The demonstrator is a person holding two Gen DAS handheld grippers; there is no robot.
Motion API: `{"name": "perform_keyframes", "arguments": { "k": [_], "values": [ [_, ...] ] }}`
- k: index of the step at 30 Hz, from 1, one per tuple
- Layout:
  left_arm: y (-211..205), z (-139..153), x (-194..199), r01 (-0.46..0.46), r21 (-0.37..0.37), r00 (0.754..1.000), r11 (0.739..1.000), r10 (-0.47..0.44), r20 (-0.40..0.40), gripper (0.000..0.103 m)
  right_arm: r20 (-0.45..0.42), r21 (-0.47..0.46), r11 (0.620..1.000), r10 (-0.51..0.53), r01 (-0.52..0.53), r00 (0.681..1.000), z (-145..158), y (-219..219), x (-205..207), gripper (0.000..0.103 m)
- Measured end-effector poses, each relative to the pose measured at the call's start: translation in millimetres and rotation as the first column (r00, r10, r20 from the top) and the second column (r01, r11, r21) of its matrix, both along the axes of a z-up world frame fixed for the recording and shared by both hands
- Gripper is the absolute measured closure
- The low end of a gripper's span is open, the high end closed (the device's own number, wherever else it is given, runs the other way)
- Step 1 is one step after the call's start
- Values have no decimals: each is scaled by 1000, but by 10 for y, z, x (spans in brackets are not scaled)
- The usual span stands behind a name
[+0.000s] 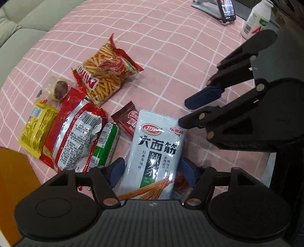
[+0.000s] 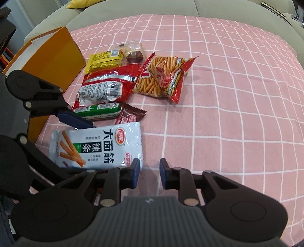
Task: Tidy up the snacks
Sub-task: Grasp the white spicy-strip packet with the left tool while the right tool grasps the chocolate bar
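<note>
A white-grey spicy-strip packet [image 1: 155, 150] [image 2: 98, 146] lies flat on the pink chequered cloth [image 2: 228, 114]. My left gripper [image 1: 152, 172] stands open, one blue pad on each side of the packet's lower half, neither clearly pressing it. My right gripper [image 2: 149, 172] [image 1: 183, 113] hovers at the packet's corner, its jaws a narrow gap apart with only cloth between them. Behind lie a stick-snack bag [image 1: 106, 76] [image 2: 163, 77], a red-silver bag [image 1: 76, 129], a green sausage [image 1: 107, 144], a brown candy [image 1: 127, 119], a yellow packet [image 1: 36, 129] and a clear-wrapped pastry [image 1: 57, 89].
An orange box [image 2: 51, 57] [image 1: 13, 190] stands at the cloth's edge beside the snack pile. A phone on a stand [image 1: 227, 9] and a white bottle [image 1: 256, 19] sit at the far side. A beige sofa [image 2: 152, 9] borders the table.
</note>
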State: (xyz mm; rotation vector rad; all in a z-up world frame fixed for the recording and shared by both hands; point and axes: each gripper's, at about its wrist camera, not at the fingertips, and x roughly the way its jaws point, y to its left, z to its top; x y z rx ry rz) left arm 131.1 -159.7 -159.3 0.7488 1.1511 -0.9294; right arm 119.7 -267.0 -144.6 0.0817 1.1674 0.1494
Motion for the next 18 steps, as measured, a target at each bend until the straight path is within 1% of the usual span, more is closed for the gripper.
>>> {"name": "perform_keyframes", "arguments": {
  "k": [2, 6, 7, 8, 10, 14, 16, 18],
  "values": [
    [-19, -15, -7, 2, 5, 1000, 1000, -2, -3, 20, 2, 1, 1000, -2, 2, 1000, 0, -5, 8, 83],
    [-24, -26, -20, -1, 11, 1000, 1000, 1, 1, 20, 4, 2, 1000, -4, 4, 1000, -3, -10, 14, 83],
    [-20, -22, -20, -8, 7, 1000, 1000, 8, 2, 25, 5, 2, 1000, -5, 5, 1000, -1, -13, 14, 83],
    [-8, -17, -14, -21, -1, 1000, 1000, 21, 0, 32, 7, 2, 1000, -6, 6, 1000, 5, -16, 9, 83],
    [12, -15, 2, -63, -17, 998, 998, 63, -14, 38, 13, 2, 1000, -8, 8, 1000, 18, -24, -3, 83],
    [89, 27, -19, -140, -41, 990, 989, 141, 8, 42, 27, -2, 1000, -11, 11, 1000, 61, -28, -37, 83],
    [139, 75, -28, -194, -55, 981, 980, 194, 12, 43, 38, -3, 1000, -19, 19, 999, 97, -36, -59, 83],
    [217, 157, -29, -264, -73, 964, 962, 266, 22, 43, 51, 3, 999, -32, 32, 998, 139, -54, -82, 82]
  ]
}}
